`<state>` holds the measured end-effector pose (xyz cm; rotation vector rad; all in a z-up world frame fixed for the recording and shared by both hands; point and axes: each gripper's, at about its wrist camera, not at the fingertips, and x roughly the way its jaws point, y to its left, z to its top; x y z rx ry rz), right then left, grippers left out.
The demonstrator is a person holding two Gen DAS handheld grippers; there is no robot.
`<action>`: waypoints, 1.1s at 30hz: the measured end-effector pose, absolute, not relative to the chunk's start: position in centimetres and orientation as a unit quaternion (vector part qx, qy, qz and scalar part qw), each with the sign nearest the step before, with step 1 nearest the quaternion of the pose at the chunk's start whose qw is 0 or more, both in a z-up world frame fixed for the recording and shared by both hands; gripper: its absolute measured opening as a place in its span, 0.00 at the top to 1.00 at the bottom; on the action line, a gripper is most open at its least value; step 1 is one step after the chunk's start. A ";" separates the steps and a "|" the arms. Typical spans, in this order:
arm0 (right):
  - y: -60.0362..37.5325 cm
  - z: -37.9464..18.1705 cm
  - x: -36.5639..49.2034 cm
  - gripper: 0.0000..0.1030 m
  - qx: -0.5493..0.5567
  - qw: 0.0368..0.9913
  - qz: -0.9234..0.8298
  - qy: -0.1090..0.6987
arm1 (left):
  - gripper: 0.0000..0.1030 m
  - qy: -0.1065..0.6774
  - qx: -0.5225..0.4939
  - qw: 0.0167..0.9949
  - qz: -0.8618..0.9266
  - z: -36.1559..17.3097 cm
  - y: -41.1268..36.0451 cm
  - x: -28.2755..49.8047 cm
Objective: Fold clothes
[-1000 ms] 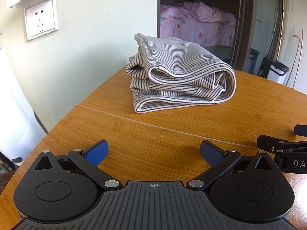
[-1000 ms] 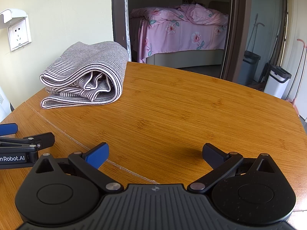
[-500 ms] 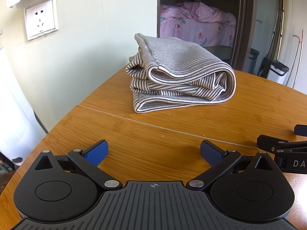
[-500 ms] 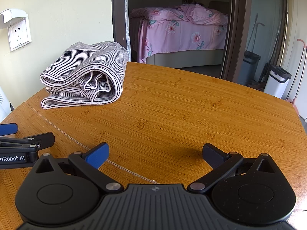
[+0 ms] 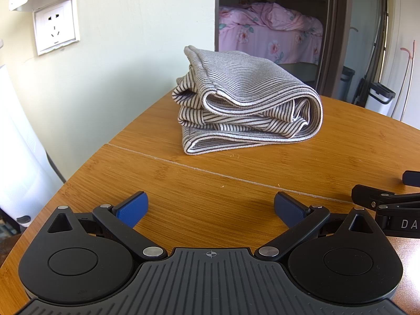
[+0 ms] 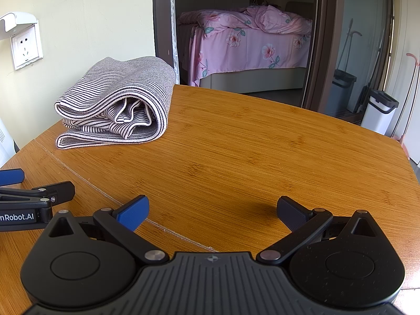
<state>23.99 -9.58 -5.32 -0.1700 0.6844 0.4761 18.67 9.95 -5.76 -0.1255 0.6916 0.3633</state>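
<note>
A striped garment (image 5: 246, 105) is seen folded into a thick bundle near the table's (image 6: 262, 144) far left edge, by the wall. The left gripper (image 5: 210, 207) and right gripper (image 6: 212, 210) are held low at the near edge, both spread wide and empty. Any finishing tidy-up is best done by pressing the loose layers flat.

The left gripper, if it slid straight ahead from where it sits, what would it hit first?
Most likely the folded striped garment. The left gripper is open and empty, low over the wooden table, and the bundle lies nearly centred ahead with only bare tabletop between. Depth is hard to judge through the fisheye.
</note>
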 end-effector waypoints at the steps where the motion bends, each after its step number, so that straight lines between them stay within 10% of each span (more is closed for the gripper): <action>1: -9.6 -5.3 24.0 0.00 -0.082 0.911 0.231 0.332 | 0.00 0.337 -0.061 0.923 0.177 -5.8 10.0 18.7; 33: -9.6 -5.3 24.0 0.00 -0.083 0.911 0.231 0.332 | 0.00 0.336 -0.066 0.920 0.191 -5.7 9.6 18.9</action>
